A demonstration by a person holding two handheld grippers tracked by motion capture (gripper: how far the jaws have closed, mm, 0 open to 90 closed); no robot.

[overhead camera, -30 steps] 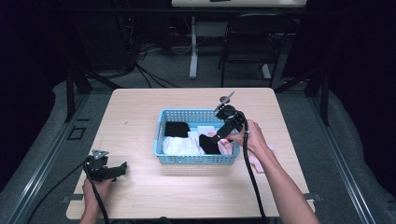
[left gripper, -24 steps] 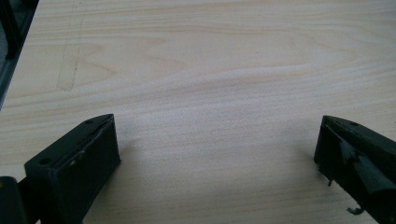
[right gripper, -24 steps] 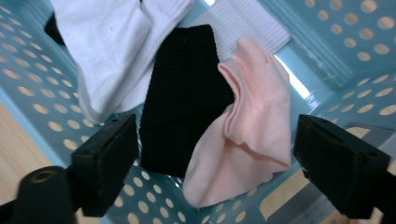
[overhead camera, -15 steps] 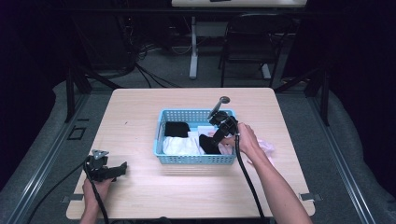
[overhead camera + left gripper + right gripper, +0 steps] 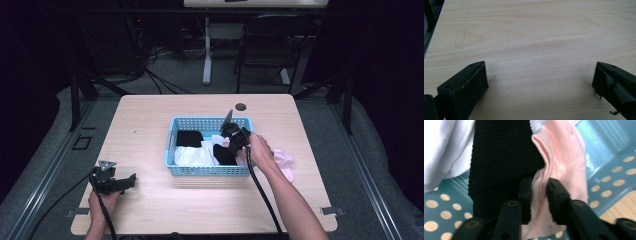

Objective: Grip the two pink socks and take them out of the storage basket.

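- Pale wood-grain table (image 5: 150, 130), smooth top w/ a round cable hole at 12 o'clock of the basket; no brands, labels or writing readable anywhere.
- Blue plastic basket (image 5: 207, 171) sits mid-table, rectangular, walls slotted, floor punched w/ round holes (right gripper view).
- Right gripper (image 5: 539, 186) is inside the basket at its 3 o'clock end, held by the right hand (image 5: 257, 150). Jaws nearly together, pinching a fold of pink cloth (image 5: 564, 162) between them.
- Pink cloth: soft fine knit w/ a stitched hem edge; lies directly ahead of the jaws, running to 12 o'clock in the right gripper view.
- Black cloth (image 5: 501, 152): coarse ribbed knit, touching the pink one at its 9 o'clock side, partly under the left jaw.
- White cloth (image 5: 446, 150): ribbed knit, at 10 o'clock of the jaws, touching the black one.
- More pink fabric (image 5: 282, 160) lies on the table just outside the basket at 3 o'clock.
- Left gripper (image 5: 112, 181) rests at 7 o'clock of the basket, well apart, in the left hand (image 5: 102, 200). Jaws spread wide, bare wood between them.
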